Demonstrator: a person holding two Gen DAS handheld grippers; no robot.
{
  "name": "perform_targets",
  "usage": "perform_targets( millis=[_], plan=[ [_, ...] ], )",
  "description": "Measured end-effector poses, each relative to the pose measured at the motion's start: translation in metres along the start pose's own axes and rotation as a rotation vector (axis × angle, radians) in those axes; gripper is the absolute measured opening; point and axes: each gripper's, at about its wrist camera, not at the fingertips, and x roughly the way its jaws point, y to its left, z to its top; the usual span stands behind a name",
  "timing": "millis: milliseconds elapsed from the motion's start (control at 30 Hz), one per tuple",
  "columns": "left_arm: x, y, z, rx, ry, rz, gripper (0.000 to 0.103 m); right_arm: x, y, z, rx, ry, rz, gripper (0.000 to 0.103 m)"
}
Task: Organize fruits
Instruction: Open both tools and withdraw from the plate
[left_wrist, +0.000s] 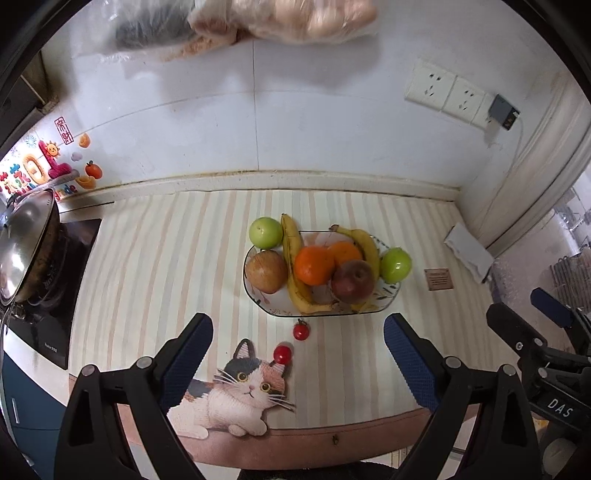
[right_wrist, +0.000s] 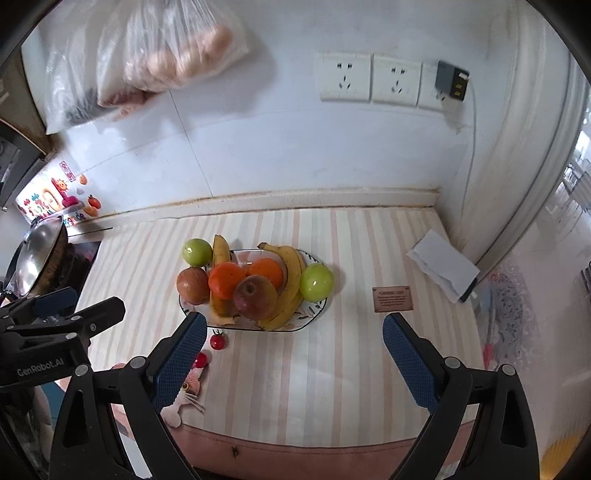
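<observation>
A patterned oval plate (left_wrist: 392, 295) (right_wrist: 317, 308) on the striped mat holds two oranges (left_wrist: 314, 266) (right_wrist: 226, 280), bananas (left_wrist: 295, 258) (right_wrist: 290, 291), a brownish apple (left_wrist: 266, 271) (right_wrist: 192, 285) and a red apple (left_wrist: 352, 281) (right_wrist: 255, 297). One green apple (left_wrist: 265, 232) (right_wrist: 196, 252) sits at the plate's far left, another (left_wrist: 396, 265) (right_wrist: 316, 282) at its right. Two cherry tomatoes (left_wrist: 301, 331) (left_wrist: 283, 355) (right_wrist: 218, 341) (right_wrist: 200, 360) lie in front of the plate. My left gripper (left_wrist: 298, 363) is open and empty above the mat's near edge. My right gripper (right_wrist: 294, 363) is open and empty too, and shows at the right of the left wrist view (left_wrist: 532, 325).
A lidded pot (left_wrist: 26, 243) (right_wrist: 37, 258) stands on the stove at left. A small brown card (left_wrist: 438, 279) (right_wrist: 392, 298) and a white folded paper (left_wrist: 469, 253) (right_wrist: 443, 266) lie at right. Wall sockets (right_wrist: 369, 78) and hanging plastic bags (right_wrist: 162, 62) are behind.
</observation>
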Motion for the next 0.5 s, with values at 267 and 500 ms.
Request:
perform_targets(
  millis=[267,500],
  plan=[
    [-0.032,-0.006,-0.018,0.001,-0.006,0.018,0.095,-0.043,-0.001,-0.008,0.004,-0.04,0.006,0.098],
    [-0.048,-0.007,-0.032,-0.011,0.003,0.027,0.095,-0.061,0.0,-0.014,0.0,-0.044,0.017,0.099]
  ],
)
